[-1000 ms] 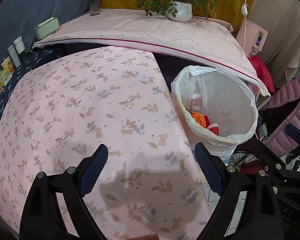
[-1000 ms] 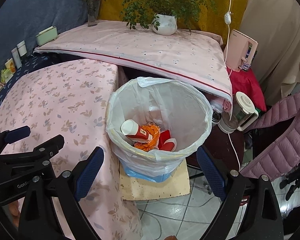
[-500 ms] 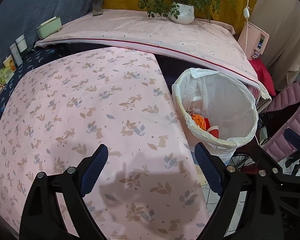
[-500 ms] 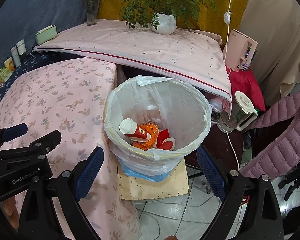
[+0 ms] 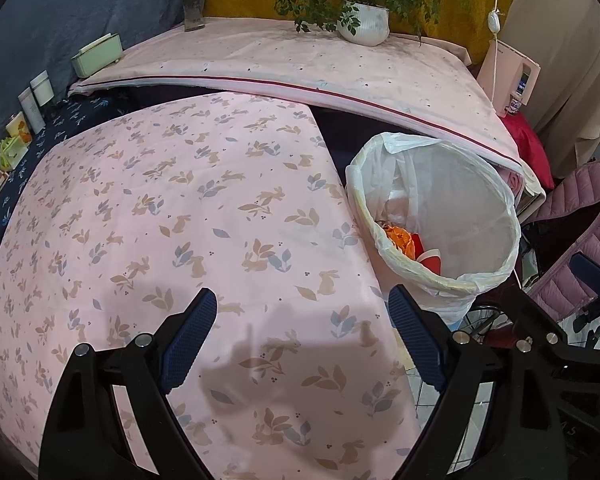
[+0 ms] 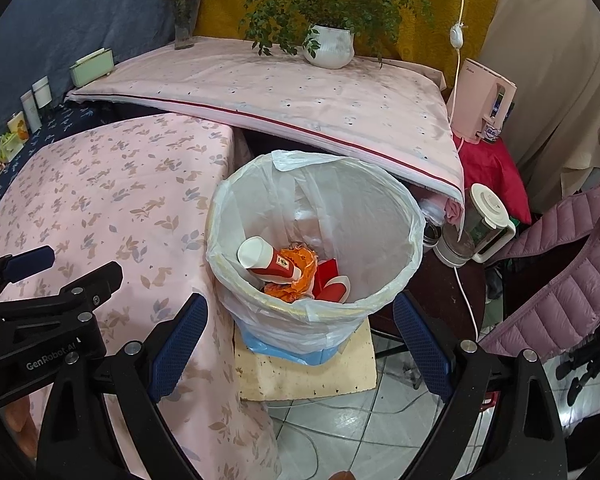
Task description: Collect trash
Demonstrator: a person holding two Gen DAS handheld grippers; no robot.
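Note:
A bin lined with a white plastic bag stands beside the pink rabbit-print table. Inside lie a red bottle with a white cap, orange crumpled trash and red and white pieces. My left gripper is open and empty above the table's near part, left of the bin. My right gripper is open and empty, just in front of the bin. The left gripper's body shows at the right wrist view's left.
A second pink-covered table behind carries a potted plant, a flower vase and a green box. A kettle, a pink appliance and a purple jacket stand right of the bin. Tiled floor lies below.
Both grippers have drawn back slightly from the bin, so it sits a little farther off in both views. Both stay open and empty.

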